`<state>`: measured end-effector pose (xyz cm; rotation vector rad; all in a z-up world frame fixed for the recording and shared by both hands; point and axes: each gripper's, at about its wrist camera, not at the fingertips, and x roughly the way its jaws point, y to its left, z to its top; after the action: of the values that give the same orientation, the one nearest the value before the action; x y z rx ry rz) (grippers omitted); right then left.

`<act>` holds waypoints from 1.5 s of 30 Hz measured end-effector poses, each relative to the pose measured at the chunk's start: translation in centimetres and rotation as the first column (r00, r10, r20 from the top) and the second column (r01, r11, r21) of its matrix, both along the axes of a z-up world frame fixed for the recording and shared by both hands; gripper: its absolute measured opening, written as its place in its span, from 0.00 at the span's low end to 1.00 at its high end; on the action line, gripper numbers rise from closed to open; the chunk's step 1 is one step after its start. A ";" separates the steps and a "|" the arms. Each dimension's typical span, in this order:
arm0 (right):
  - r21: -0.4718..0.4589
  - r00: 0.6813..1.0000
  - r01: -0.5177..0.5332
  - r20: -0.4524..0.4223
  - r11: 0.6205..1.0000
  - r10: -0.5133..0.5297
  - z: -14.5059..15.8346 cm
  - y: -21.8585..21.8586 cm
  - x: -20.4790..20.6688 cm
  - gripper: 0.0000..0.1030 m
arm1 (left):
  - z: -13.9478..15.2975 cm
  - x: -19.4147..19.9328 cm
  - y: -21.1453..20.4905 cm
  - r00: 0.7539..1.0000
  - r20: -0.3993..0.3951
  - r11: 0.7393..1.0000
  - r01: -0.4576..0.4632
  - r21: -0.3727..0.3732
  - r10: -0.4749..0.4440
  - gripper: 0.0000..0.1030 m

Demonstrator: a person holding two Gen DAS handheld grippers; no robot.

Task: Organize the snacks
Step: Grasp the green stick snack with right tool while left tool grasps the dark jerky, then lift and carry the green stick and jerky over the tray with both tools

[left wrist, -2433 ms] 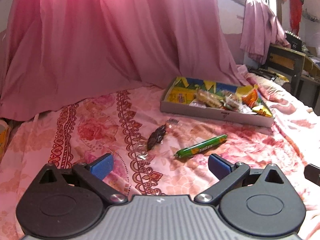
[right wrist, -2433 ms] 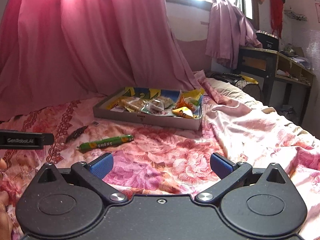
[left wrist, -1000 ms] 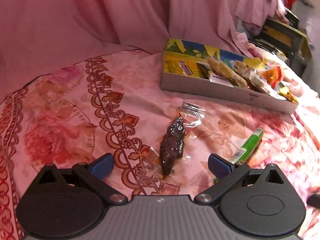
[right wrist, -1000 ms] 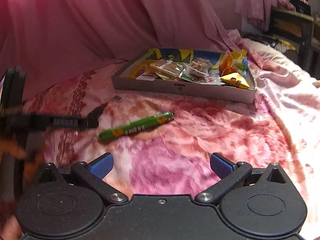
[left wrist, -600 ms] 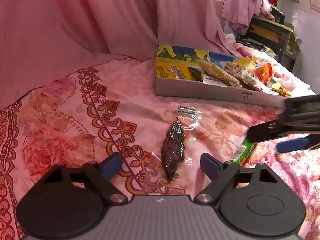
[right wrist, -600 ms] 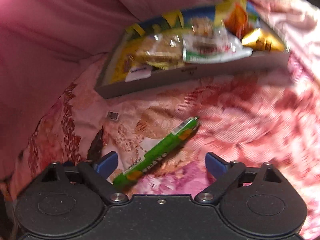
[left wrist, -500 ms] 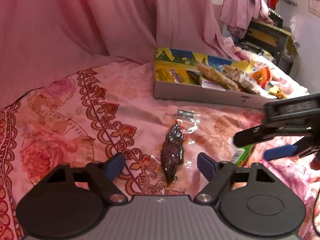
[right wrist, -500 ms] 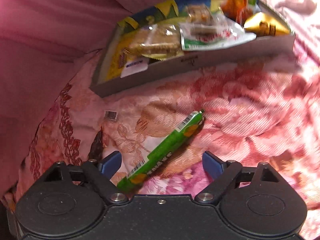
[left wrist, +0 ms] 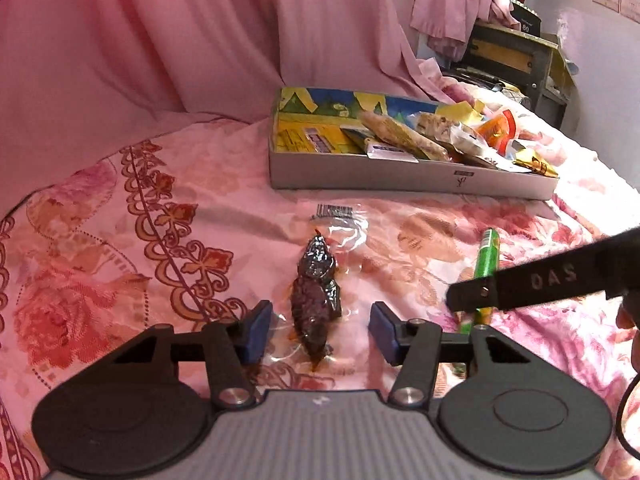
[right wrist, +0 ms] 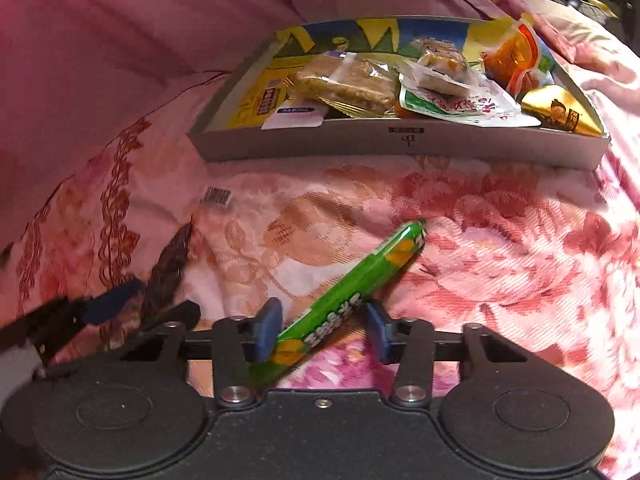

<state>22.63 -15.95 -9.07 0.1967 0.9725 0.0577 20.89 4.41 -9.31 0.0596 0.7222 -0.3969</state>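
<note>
Both wrist cameras look down close over the bedspread [left wrist: 208, 184], sharing the snack box [right wrist: 400, 144].

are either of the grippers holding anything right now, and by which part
Nothing is gripped yet. The left gripper straddles the near end of the dark snack packet, and the right gripper straddles the near part of the green stick. Both have just been closing, gaps visible.

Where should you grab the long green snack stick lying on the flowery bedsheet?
Best around its near half, from above, pads on the two long sides. The long green snack stick lies flat and slanted on the flowery bedsheet, thin across, so squeezing its width should hold. The right gripper straddles that part already; its jaws have just been closing, a gap still showing.
</note>
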 end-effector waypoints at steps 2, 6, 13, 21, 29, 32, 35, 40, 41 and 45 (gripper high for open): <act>-0.010 0.999 -0.050 -0.002 0.999 0.050 0.0 -0.6 -0.5 0.38 | 0.1 0.0 0.1 1.000 -0.029 0.999 -0.005 -0.034 0.004 0.56; -0.079 0.987 -0.158 0.014 0.984 0.160 0.3 -1.8 -2.7 0.28 | 0.1 -0.3 -0.4 0.998 -0.064 0.998 -0.007 -0.064 0.003 0.56; -0.200 0.950 -0.300 0.026 0.933 0.311 0.1 -4.7 -7.3 0.20 | 0.1 -2.4 -4.0 0.998 -0.047 0.999 0.030 0.043 -0.028 0.54; -0.313 0.905 -0.379 0.074 0.871 0.420 -0.4 -6.3 -11.2 0.20 | 0.5 -5.0 -7.0 0.992 -0.094 0.993 0.092 0.071 -0.085 0.55; -0.311 0.911 -0.354 0.101 0.882 0.400 -0.5 -6.6 -11.6 0.26 | 1.1 -6.7 -7.1 0.986 -0.160 0.997 0.054 0.051 -0.045 0.55; -0.292 0.919 -0.333 0.113 0.897 0.378 -0.6 -6.9 -11.4 0.32 | 1.1 -6.3 -7.2 0.986 -0.167 0.998 0.030 0.051 -0.021 0.58; -0.286 0.921 -0.324 0.124 0.902 0.370 -0.8 -6.9 -11.1 0.34 | 1.1 -5.9 -7.1 0.986 -0.167 0.999 0.008 0.042 -0.001 0.66; -0.292 0.918 -0.320 0.141 0.901 0.371 -0.9 -6.5 -10.9 0.36 | 0.8 -5.1 -7.1 0.988 -0.153 1.000 -0.005 0.028 0.009 0.75; -0.293 0.917 -0.320 0.144 0.901 0.372 -1.0 -6.4 -10.9 0.37 | 0.8 -4.9 -7.2 0.988 -0.151 1.000 -0.006 0.025 0.010 0.76; -0.302 0.915 -0.313 0.157 0.901 0.371 -1.1 -6.3 -10.9 0.42 | 0.9 -4.3 -7.4 0.989 -0.145 1.000 -0.020 0.024 0.023 0.82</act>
<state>11.77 -22.27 -10.19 -0.2344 0.7832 0.2645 16.59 -2.98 -8.40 0.0442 0.8700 -0.3753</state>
